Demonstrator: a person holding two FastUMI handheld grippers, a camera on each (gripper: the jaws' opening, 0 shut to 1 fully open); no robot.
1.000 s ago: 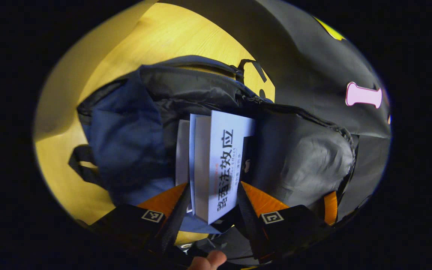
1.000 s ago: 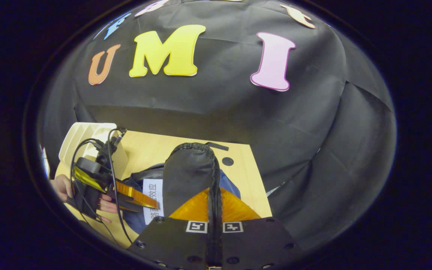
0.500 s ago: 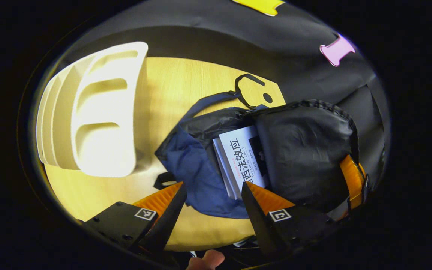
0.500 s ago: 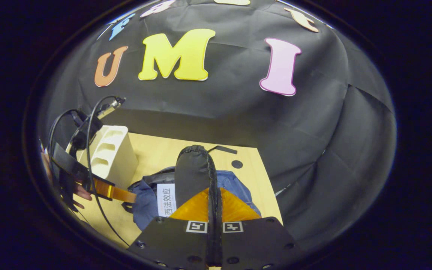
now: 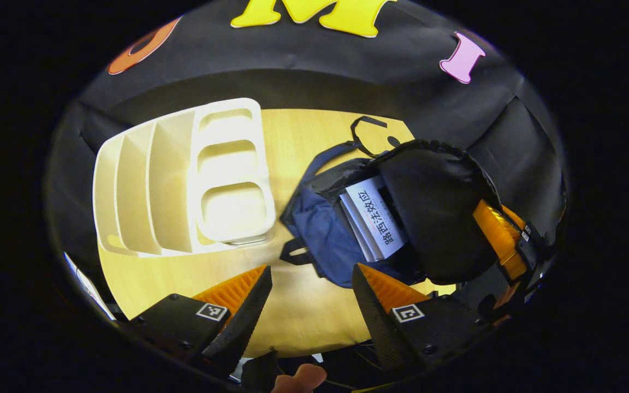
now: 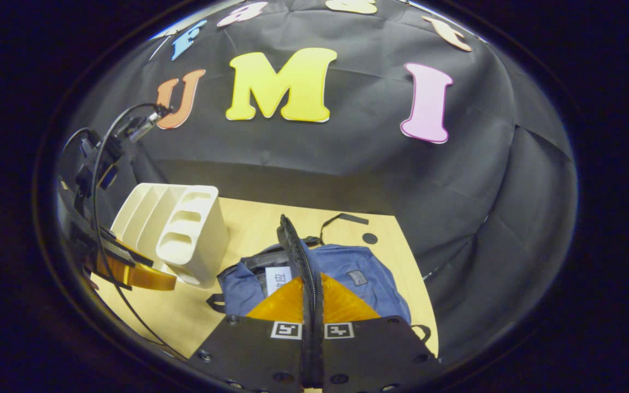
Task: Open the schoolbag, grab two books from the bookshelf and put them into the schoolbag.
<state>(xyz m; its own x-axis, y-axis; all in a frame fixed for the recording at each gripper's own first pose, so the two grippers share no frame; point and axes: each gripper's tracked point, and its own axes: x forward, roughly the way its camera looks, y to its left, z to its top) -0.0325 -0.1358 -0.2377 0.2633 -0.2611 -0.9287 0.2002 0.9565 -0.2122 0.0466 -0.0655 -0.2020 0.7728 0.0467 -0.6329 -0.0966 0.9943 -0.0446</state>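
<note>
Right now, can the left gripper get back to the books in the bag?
Probably yes. The left gripper is open and holds nothing, and the books stick out of the bag. The right gripper is shut on the flap, holding the mouth open, so nothing blocks the way.

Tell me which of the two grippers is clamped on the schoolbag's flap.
The right gripper: its fingers are pressed together on the edge of the black flap, holding the schoolbag open. The left gripper is open and holds nothing, above the table.
</note>
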